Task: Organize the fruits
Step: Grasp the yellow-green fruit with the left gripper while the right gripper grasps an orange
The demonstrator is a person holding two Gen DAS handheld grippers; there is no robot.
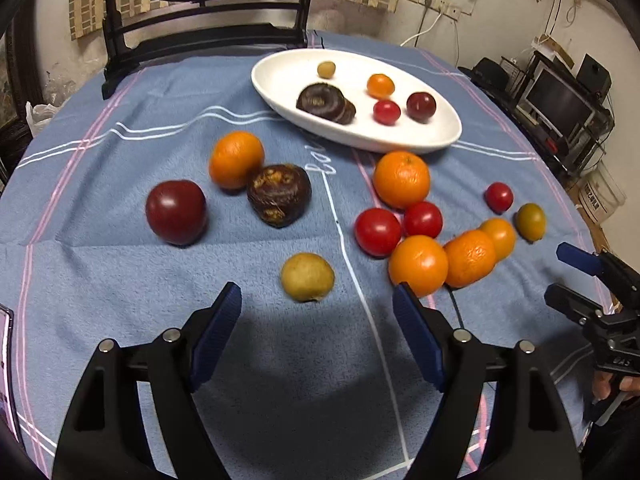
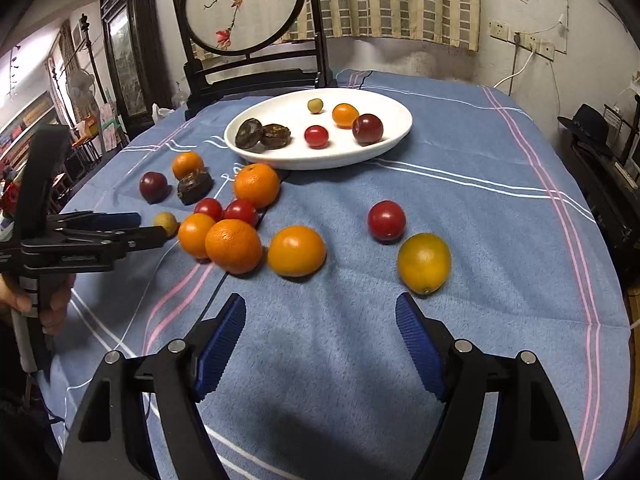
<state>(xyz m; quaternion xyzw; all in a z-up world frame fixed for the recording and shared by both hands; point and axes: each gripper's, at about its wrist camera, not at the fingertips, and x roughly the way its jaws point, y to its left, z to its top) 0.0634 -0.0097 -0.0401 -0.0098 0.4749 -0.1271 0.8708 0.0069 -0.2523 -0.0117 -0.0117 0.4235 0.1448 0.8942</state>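
A white oval plate [image 1: 280, 80] [image 2: 392, 100] at the far side of the blue cloth holds several small fruits. Many loose fruits lie nearer. My left gripper [image 1: 318, 304] is open and empty, just behind a small yellow-green fruit [image 1: 307, 277] [image 2: 166, 222]. A cluster of oranges [image 1: 418, 265] and red tomatoes [image 1: 377, 232] lies to its right. My right gripper [image 2: 320, 312] is open and empty, just behind an orange fruit [image 2: 296, 251] and left of a yellow fruit [image 2: 424, 263]. A red tomato [image 2: 386, 220] lies beyond.
A dark plum [image 1: 176, 212], an orange [image 1: 236, 159] and a dark brown fruit [image 1: 279, 194] lie at the left. A dark wooden stand with a round painted screen [image 2: 244, 4] stands behind the plate. Shelves with electronics [image 1: 560, 104] stand beyond the table's right edge.
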